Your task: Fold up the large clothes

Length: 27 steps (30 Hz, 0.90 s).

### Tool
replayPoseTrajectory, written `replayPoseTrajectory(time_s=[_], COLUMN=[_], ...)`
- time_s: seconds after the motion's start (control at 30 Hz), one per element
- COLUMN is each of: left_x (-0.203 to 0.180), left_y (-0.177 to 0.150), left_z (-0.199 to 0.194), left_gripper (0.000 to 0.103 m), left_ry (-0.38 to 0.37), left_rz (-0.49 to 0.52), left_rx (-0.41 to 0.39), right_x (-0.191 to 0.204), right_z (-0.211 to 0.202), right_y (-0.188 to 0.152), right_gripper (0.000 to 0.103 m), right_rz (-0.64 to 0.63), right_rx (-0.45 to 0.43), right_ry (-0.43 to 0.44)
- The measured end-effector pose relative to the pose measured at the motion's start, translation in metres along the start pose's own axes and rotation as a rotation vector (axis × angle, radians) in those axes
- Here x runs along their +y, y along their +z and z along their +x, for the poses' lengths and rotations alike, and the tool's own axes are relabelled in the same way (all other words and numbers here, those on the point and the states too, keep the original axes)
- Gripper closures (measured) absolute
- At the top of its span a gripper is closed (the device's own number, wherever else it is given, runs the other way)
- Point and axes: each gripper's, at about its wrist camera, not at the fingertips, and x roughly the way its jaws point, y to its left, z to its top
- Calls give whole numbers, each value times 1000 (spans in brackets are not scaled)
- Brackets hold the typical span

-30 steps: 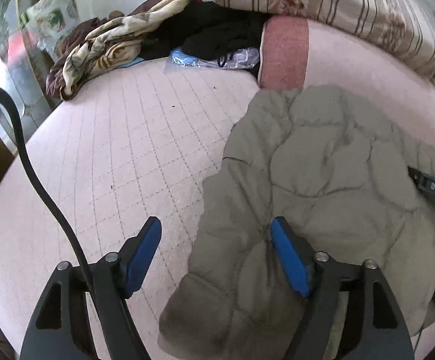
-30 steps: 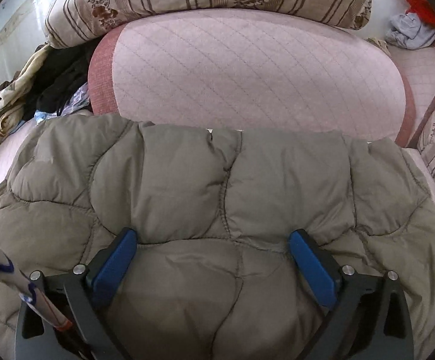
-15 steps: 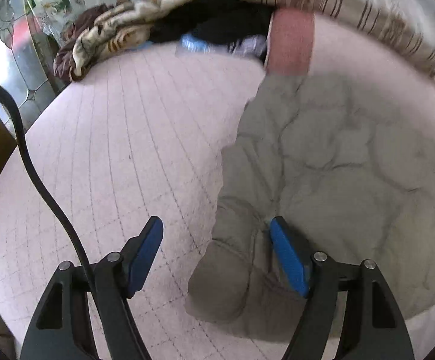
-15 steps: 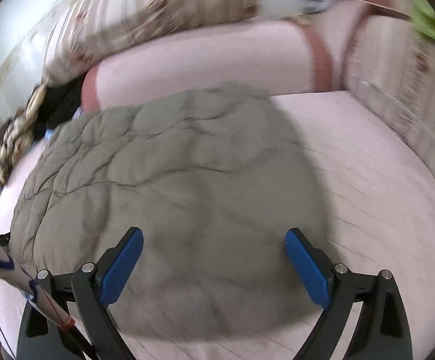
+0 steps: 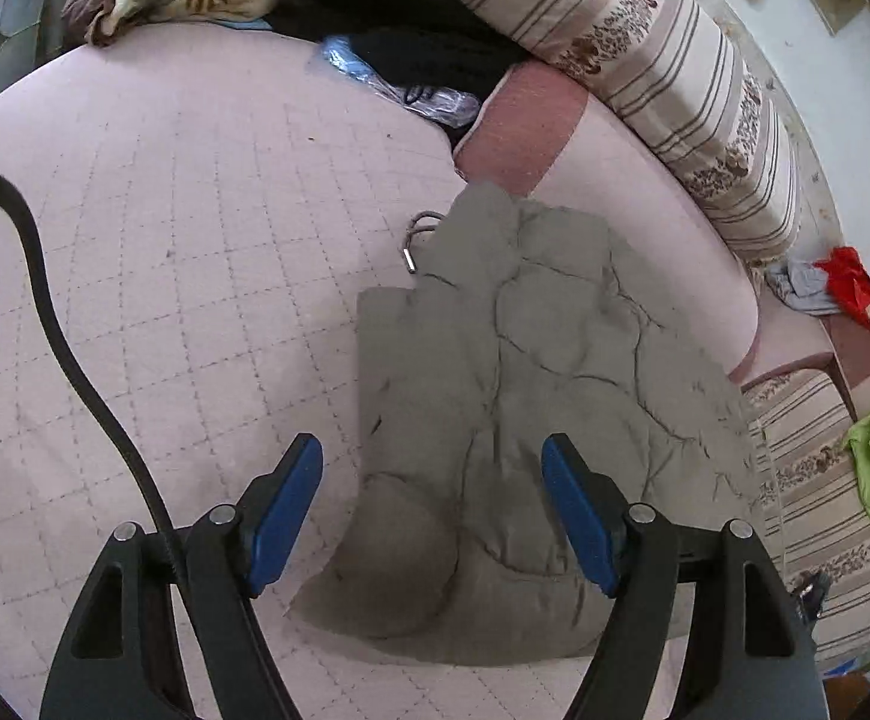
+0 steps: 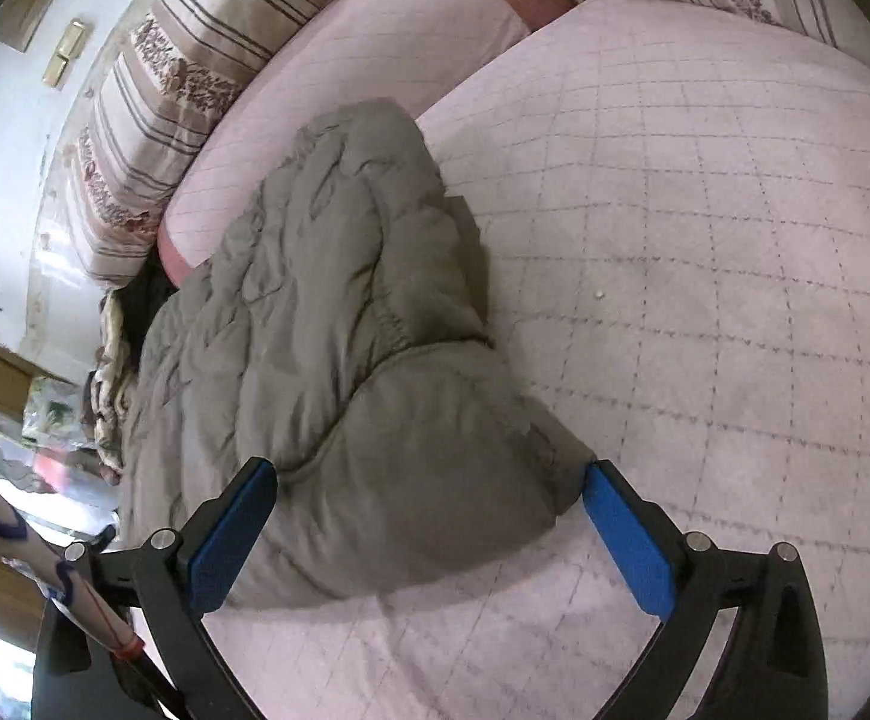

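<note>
Both claws stand wide apart and hold nothing. Left claw (image 5: 432, 507), blue-padded and black-framed, hangs released over the near edge of the olive-grey quilted puffer jacket (image 5: 531, 396), which lies folded on the pink quilted mattress (image 5: 183, 276); whether its pads touch the fabric cannot be told. Right claw (image 6: 429, 531) is likewise released, its fingers straddling the jacket's (image 6: 339, 330) bulging near corner, one blue pad (image 6: 627, 540) just beside the fabric. Ahead of the left claw a small metal hook (image 5: 414, 240) pokes from under the jacket. Beyond lie a pink bolster (image 5: 615, 180), a striped floral cushion (image 5: 675, 72) and a heap of dark clothes (image 5: 423, 42). A black cable (image 5: 51, 312) curves in left of it.
</note>
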Motion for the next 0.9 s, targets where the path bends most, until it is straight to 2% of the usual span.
replayPoseTrajectory(time_s=[0.07,0.13,0.23,0.33,0.4,0.5,0.53,0.63,0.7,0.73,0.8,0.9], left_x=[2,9,20,27,27,18,15,4,-1,-5,-19,-39], left_y=[1,3,5,3,-2,-6,-6,-4,-2,-2,-2,-7], left_z=[2,4,12,25,38,66,73,78,74,70,58,39], left_gripper=[28,28,27,24,20,8,0,0,6,13,21,29], left_ry=[89,102,53,-35,-119,-239,-247,-226,-227,-223,-198,-181], left_rz=[4,-15,-41,-79,-103,-101,-99,-105,-121,-112,-63,-3], left_rx=[-25,-29,14,52,95,182,194,182,186,181,169,158], right_x=[0,-5,-7,-9,-9,-6,-4,3,6,6,8,19], right_z=[4,4,11,12,14,26,30,48,54,53,45,19], right_y=[2,3,4,-1,-6,-8,-7,5,13,16,20,20], right_gripper=[0,0,0,0,0,0,0,0,1,6,31,48], right_rz=[19,50,65,103,126,129,123,95,82,84,78,24], right_rx=[0,-19,-5,-8,4,40,46,61,83,83,86,61], right_ry=[-11,-14,-36,-30,-12,56,64,97,98,101,124,146])
